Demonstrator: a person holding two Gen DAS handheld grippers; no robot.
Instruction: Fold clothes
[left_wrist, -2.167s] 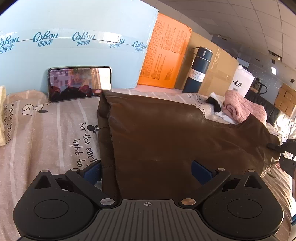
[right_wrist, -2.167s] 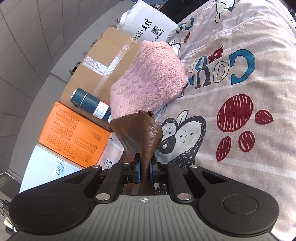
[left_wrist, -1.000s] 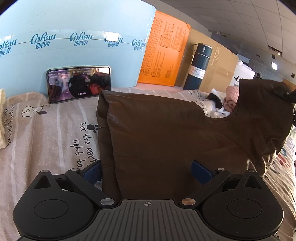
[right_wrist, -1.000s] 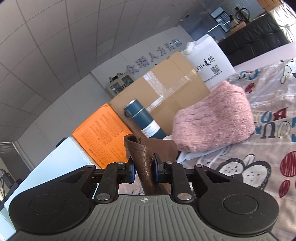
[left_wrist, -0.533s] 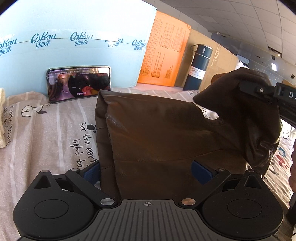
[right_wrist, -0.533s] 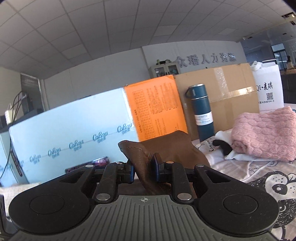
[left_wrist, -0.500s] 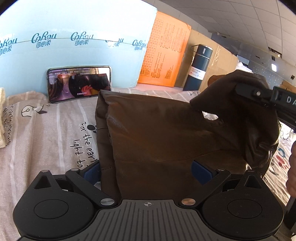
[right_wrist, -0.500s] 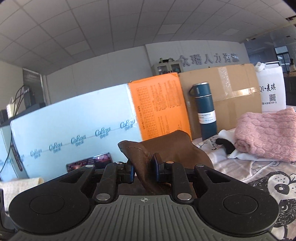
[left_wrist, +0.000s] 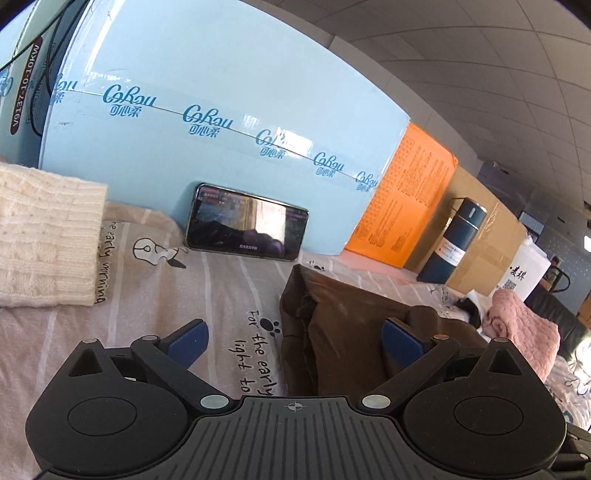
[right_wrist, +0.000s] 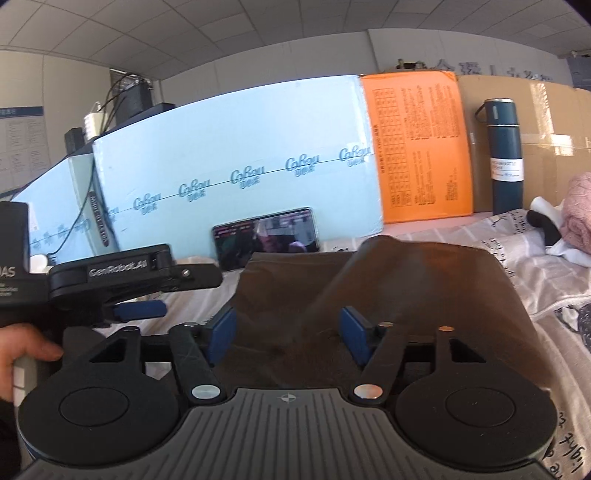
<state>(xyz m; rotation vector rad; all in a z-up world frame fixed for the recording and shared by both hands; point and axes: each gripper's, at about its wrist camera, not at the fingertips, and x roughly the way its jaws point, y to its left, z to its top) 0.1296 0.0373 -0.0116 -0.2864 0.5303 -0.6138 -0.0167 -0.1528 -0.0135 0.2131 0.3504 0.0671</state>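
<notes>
A brown leather-like garment (left_wrist: 351, 325) lies folded over itself on the printed bedsheet (left_wrist: 221, 295). My left gripper (left_wrist: 295, 343) is open just above the sheet; the garment's left edge lies between its blue pads (left_wrist: 188, 343) without being pressed. In the right wrist view the garment (right_wrist: 406, 288) spreads in front, its turned-over flap on top. My right gripper (right_wrist: 288, 332) hangs low over its near part; the jaws are opening and no longer pinch the cloth. The left gripper (right_wrist: 184, 293) is at that view's left, held by a hand (right_wrist: 22, 354).
A phone (left_wrist: 247, 230) leans on the light blue box (left_wrist: 221, 92) at the back. A cream knit (left_wrist: 44, 240) lies at the left. An orange box (right_wrist: 417, 147), a dark blue flask (right_wrist: 504, 155), a cardboard box (right_wrist: 546, 147) and a pink knit (left_wrist: 524, 328) stand to the right.
My right gripper carried the garment's end leftward over the rest, came down and let go. My left gripper shifted left and rolled, so the garment now sits to its right.
</notes>
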